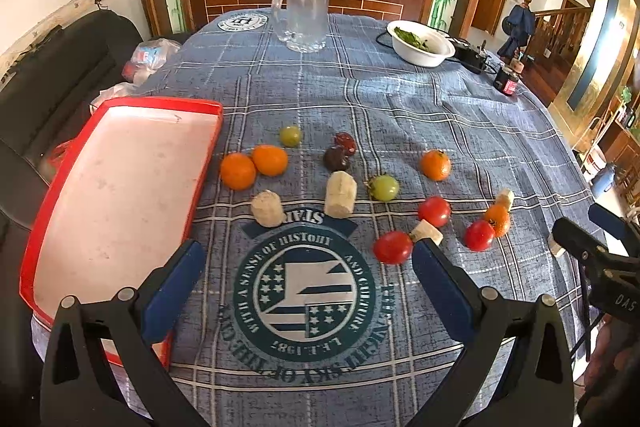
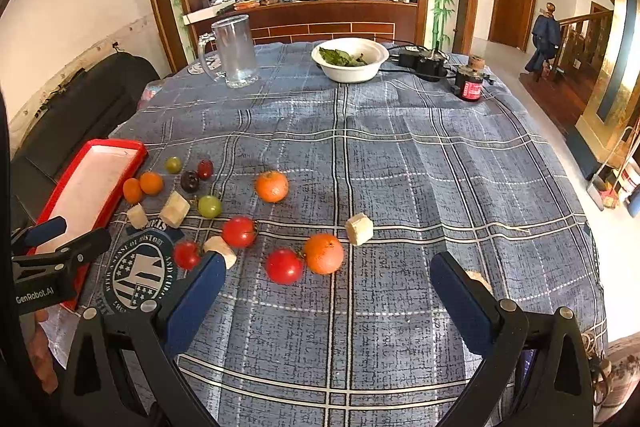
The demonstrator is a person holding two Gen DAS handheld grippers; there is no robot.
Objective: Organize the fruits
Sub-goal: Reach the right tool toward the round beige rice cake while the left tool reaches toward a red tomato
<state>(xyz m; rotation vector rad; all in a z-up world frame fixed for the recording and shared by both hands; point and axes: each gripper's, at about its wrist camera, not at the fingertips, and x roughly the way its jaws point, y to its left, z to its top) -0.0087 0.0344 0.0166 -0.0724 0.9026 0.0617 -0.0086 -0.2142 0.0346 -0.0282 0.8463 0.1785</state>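
Fruit lies scattered on the blue plaid tablecloth (image 1: 400, 107): two oranges (image 1: 253, 165) beside the empty red tray (image 1: 120, 187), another orange (image 1: 435, 165), red tomatoes (image 1: 393, 247), green tomatoes (image 1: 384, 187), dark plums (image 1: 337, 157) and pale banana chunks (image 1: 340, 193). My left gripper (image 1: 308, 279) hovers open over the round emblem, nothing between its fingers. In the right wrist view a red tomato (image 2: 284, 265) touches an orange (image 2: 323, 253) just ahead of my open right gripper (image 2: 328, 287). A banana chunk (image 2: 359, 228) lies beyond them. The red tray (image 2: 92, 183) sits far left.
A glass mug (image 1: 306, 13) and a white bowl of greens (image 1: 421, 43) stand at the table's far side, with a black adapter with cables (image 2: 424, 61) and a small red-labelled jar (image 2: 470, 87). A dark sofa (image 1: 60, 75) is left of the table.
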